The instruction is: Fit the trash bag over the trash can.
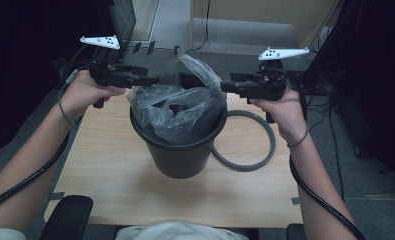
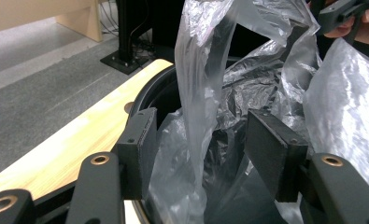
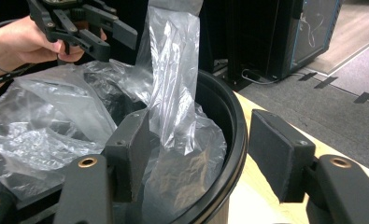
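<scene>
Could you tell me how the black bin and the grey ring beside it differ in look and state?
The black bin stands upright; the grey ring lies flat. The bin is a deep container holding a clear plastic bag; the ring is a thin open hoop with nothing inside it. Both are round and rest on the wooden table.

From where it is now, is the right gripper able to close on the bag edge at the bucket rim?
Probably yes. The right gripper is open, its jaws straddling the black plastic bucket's rim, with the clear plastic bag rising between them. Nothing blocks it; the left gripper works the opposite side.
</scene>
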Motion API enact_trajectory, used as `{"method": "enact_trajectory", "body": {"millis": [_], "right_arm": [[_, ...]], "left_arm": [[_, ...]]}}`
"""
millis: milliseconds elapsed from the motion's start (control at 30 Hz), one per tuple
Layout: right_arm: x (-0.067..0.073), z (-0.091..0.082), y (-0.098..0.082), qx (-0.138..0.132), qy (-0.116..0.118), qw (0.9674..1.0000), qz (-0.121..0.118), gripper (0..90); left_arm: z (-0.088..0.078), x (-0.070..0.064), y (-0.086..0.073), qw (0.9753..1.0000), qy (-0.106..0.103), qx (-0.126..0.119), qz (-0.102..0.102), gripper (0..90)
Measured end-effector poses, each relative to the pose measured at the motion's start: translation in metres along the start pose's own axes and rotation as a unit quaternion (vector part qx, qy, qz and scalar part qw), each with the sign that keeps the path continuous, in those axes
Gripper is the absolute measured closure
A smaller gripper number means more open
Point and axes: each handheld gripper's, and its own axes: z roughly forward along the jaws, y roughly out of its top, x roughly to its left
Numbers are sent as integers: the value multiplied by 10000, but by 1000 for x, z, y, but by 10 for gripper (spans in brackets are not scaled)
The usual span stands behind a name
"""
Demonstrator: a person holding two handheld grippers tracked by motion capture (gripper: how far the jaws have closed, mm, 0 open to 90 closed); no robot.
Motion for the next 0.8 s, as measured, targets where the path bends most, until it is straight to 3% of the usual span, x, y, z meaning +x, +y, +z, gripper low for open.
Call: {"method": "enact_trajectory", "body": {"millis": [200,300,333,400,433,467,533,633,800], "right_arm": [[1,16,-1,94,40,9999,22,418],[2,21,-1,160,39,9999,16,484],[2,25,-1,265,6,9996,-72,595],[3,28,-1,343,-87,9992,-162,721],[3,28,-1,343,-87,9992,-162,721],[3,29,1,341,-113,9992,-180,823],[3,28,3,328,-106,9993,-160,865],[4,27,8,230,-173,9993,-248,869],[0,19,18,118,-379,9987,-317,863]], "left_arm": [[17,3,-2,9999,-62,96,27,438],[22,4,-3,9999,-45,141,55,450],[28,6,-6,9997,38,218,62,460],[31,7,-8,9995,106,298,30,540],[31,7,-8,9995,106,298,30,592],[33,6,-9,9990,219,374,104,663],[33,5,-9,9984,288,444,181,752],[30,3,-6,9983,309,467,129,897],[13,5,2,9984,483,261,112,900]]}}
